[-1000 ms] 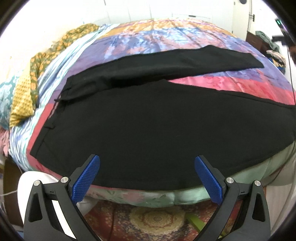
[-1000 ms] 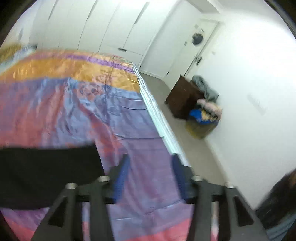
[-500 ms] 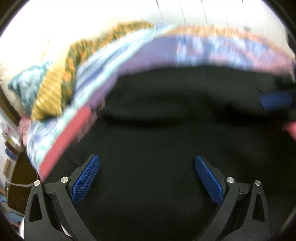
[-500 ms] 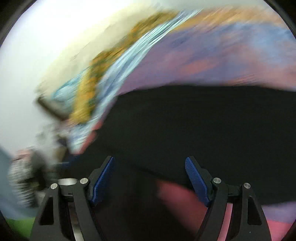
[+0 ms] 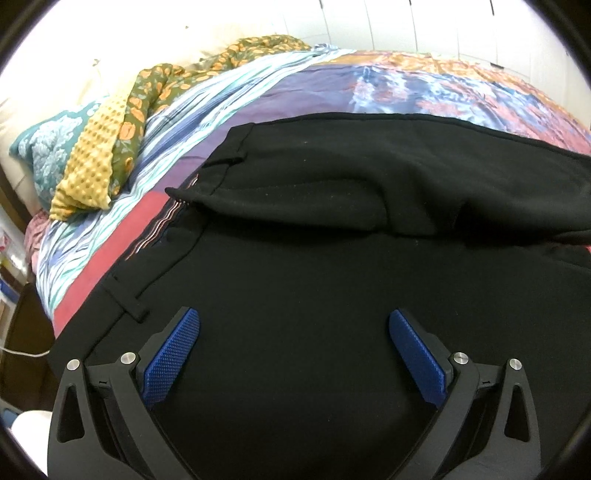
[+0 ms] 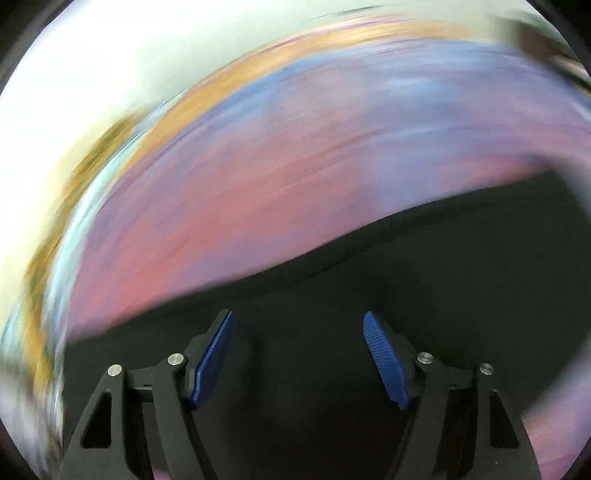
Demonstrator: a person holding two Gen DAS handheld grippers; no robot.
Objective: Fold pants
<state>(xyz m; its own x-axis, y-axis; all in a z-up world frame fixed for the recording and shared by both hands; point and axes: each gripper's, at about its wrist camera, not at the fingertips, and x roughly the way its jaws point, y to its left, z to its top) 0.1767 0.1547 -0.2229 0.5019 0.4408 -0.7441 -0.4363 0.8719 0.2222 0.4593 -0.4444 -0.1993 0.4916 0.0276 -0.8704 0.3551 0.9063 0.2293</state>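
Black pants (image 5: 332,266) lie flat on a patchwork bedspread (image 5: 424,88), waistband to the left, with one leg (image 5: 369,177) lying across the far side. My left gripper (image 5: 293,314) hovers close over the waist part, open, its blue pads apart with nothing pinched between them. In the blurred right wrist view, my right gripper (image 6: 297,314) is over the same black pants (image 6: 443,277) near their edge on the bedspread (image 6: 258,166). Its jaws are closing a little but still stand wide. The cloth lies beneath the pads, which do not press on it.
A teal pillow (image 5: 40,151), a yellow knobbly cloth (image 5: 92,162) and a green cloth with orange flowers (image 5: 166,81) are heaped at the bed's left end. White cupboard doors (image 5: 424,22) stand behind the bed. The bed's edge (image 5: 48,273) drops off at the left.
My left gripper came in lower and closer over the waist end, then held still. My right gripper swung from the bed's far end onto the pants and is still moving.
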